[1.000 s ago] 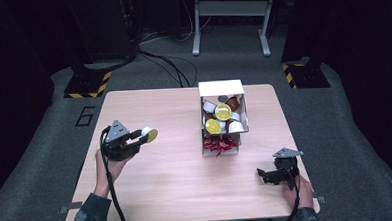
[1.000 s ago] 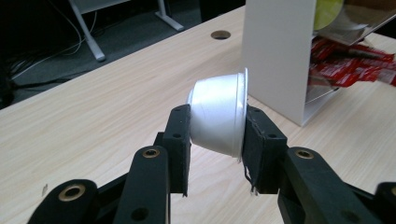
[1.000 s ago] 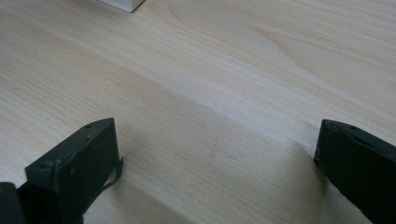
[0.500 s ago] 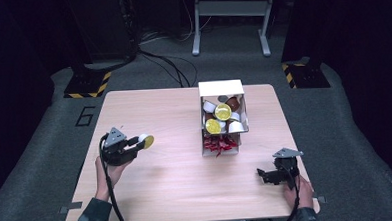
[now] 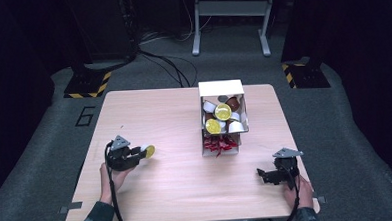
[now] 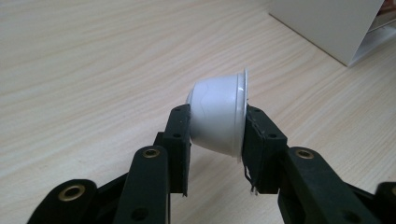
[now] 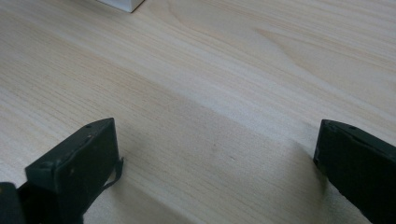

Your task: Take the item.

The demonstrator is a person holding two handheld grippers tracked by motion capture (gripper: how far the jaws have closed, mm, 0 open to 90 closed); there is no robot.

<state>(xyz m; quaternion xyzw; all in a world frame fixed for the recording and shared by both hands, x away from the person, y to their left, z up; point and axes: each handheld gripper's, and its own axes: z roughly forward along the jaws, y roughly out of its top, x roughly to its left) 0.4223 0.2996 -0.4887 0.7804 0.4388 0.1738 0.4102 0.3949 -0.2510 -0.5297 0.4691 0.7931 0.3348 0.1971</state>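
My left gripper [image 5: 136, 154] is low over the table's left side, shut on a small white capsule with a yellow lid [image 5: 148, 151]. In the left gripper view the capsule [image 6: 219, 116] lies on its side, pinched between the black jaws across base and rim. A white box [image 5: 222, 114] stands at the middle right of the table, holding several yellow-lidded, white and brown capsules. My right gripper [image 5: 265, 175] rests near the front right corner, open, with bare wood between its fingers [image 7: 79, 163].
The wooden table [image 5: 182, 191] has its front edge close to both hands. Red print marks the box's near flap [image 5: 219, 144]. Beyond the table are grey floor, cables, hazard-striped plates [image 5: 88, 83] and a metal stand [image 5: 230, 19].
My left gripper has drawn back toward the person and down, carrying the capsule. The right gripper has stayed where it was.
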